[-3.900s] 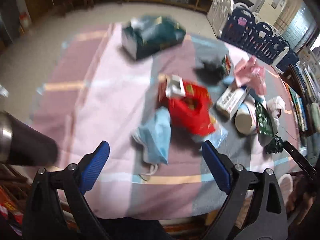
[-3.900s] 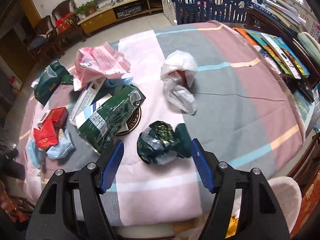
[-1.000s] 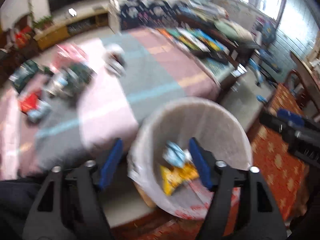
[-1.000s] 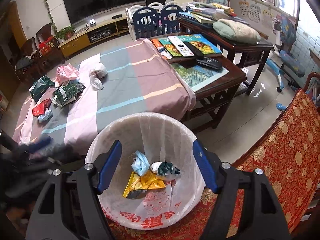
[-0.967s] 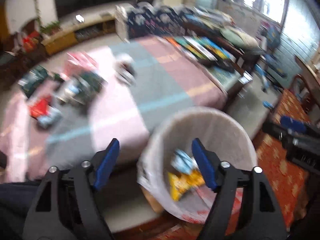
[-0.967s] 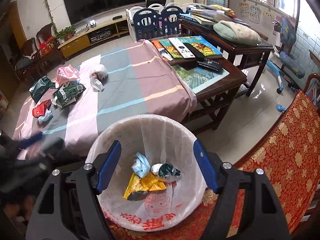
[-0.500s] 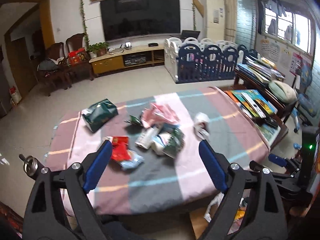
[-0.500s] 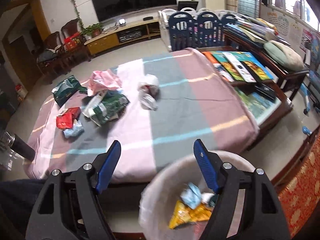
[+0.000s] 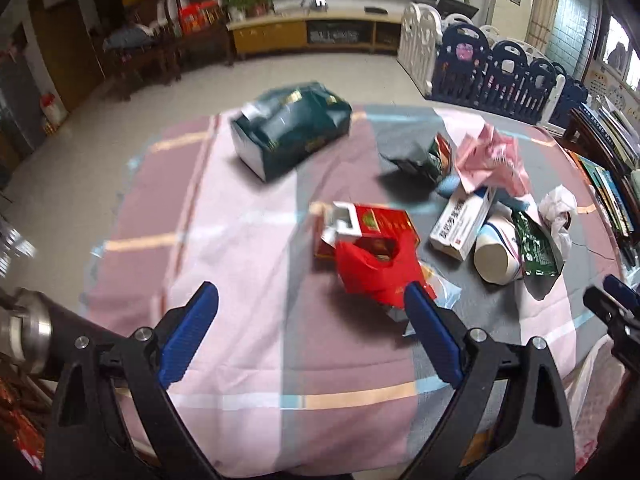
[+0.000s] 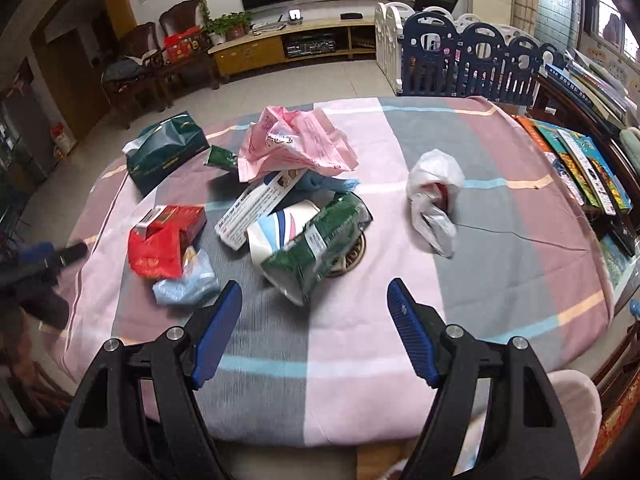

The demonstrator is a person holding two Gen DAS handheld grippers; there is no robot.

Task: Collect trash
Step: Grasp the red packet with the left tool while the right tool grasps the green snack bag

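- The table (image 10: 472, 280), under a striped pink, grey and mauve cloth, fills both views again; a second ago both cameras looked down into the lined bin, where wrappers already lay. I judge one load delivered and the hands back for another.
- Remaining trash sits in a heap mid-table toward the far-left edge: dark green box (image 9: 288, 136) nearest the far edge, crumpled pink paper (image 10: 296, 144), green packet (image 10: 320, 236) over a paper cup (image 9: 496, 256), red carton with red bag (image 9: 372, 256), and a white plastic bag (image 10: 432, 200) apart toward the right edge.
- The left gripper (image 9: 312, 332) tilts steeply down at the near edge, aimed at the red bag; its jaws have just been opening, now wide, nothing between them.
- The right gripper (image 10: 316, 328) hangs likewise, jaws parted and empty, facing the green packet.
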